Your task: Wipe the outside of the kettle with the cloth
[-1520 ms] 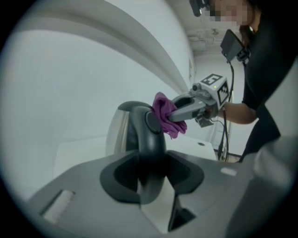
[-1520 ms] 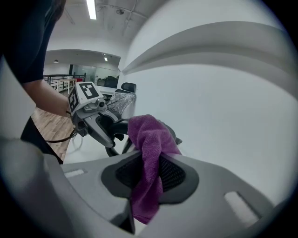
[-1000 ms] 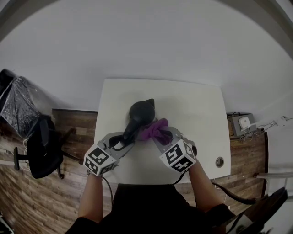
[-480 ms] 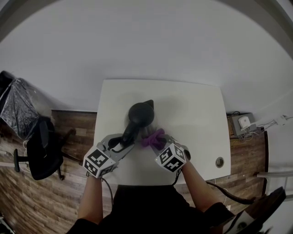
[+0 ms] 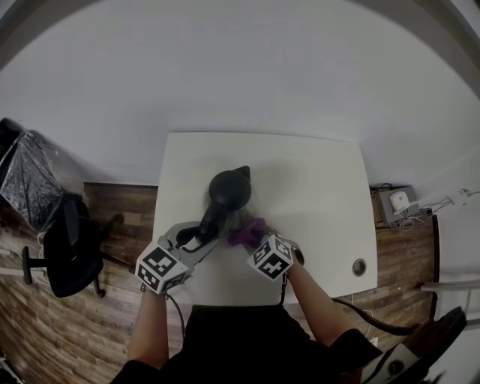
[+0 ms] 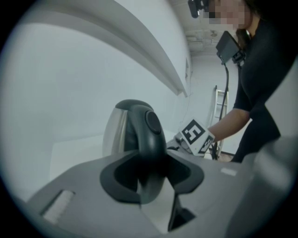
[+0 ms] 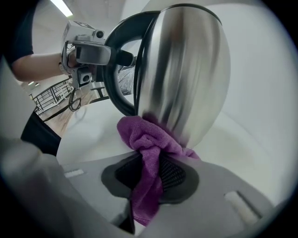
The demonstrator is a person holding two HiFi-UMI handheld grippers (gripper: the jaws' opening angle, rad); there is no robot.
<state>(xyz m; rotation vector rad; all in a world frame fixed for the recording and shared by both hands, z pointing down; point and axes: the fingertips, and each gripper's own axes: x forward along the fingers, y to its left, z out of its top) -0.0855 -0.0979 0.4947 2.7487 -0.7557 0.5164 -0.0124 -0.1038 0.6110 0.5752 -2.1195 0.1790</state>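
Our left tool (image 5: 198, 237) clenches the kettle's (image 5: 229, 186) black handle (image 6: 152, 139). Our right tool (image 7: 151, 175) grasps the purple cloth (image 7: 145, 139), pressed against the kettle's lower side at its five o'clock, mid-desk (image 5: 319, 195).

Bright, even light here, a strip light (image 7: 60, 7) overhead, only a faint shadow beside the kettle (image 5: 229, 187) on the table (image 5: 315, 180). Strong fisheye bend, dark corners all round; gripper views go soft up close, steel streaked with reflections.
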